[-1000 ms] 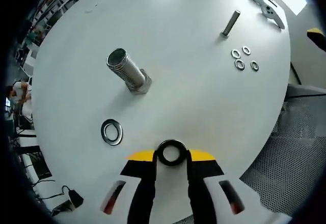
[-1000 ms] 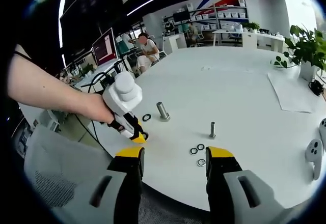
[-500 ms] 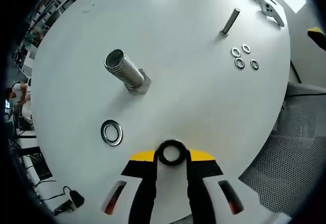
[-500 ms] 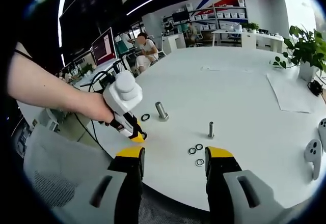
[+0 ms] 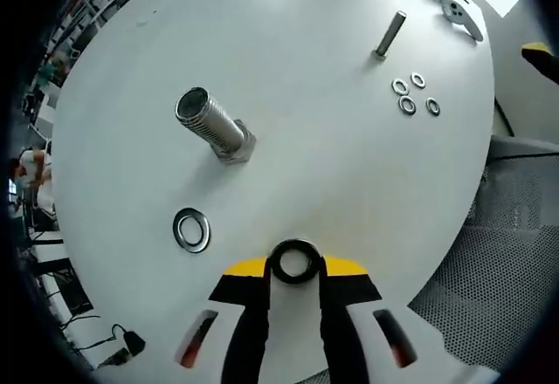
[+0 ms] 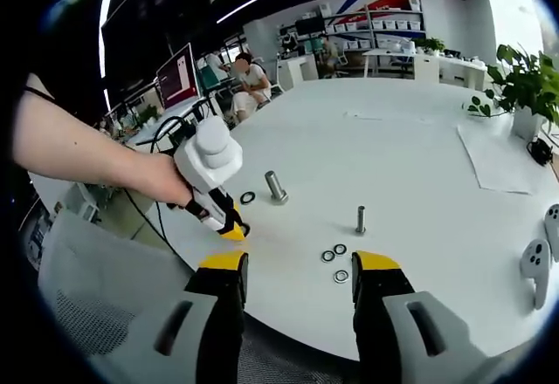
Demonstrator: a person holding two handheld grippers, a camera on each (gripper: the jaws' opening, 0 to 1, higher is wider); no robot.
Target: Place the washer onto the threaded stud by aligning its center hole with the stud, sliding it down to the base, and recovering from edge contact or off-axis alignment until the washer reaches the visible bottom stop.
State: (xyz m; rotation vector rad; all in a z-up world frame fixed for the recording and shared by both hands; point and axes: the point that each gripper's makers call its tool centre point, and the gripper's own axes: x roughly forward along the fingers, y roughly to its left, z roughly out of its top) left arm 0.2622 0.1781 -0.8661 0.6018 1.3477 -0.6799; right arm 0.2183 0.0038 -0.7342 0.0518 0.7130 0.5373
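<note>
Left gripper (image 5: 295, 272) pinches washer (image 5: 294, 261) (edgewise); right gripper (image 6: 297, 266) agape.

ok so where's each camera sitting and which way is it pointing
Left gripper view: rides the left gripper, looking down on the white table; its jaws hold a washer short of the big stud.
Right gripper view: rides the right gripper, facing across the table; its open jaws, a hand.
Shared: stud, table, left gripper.
</note>
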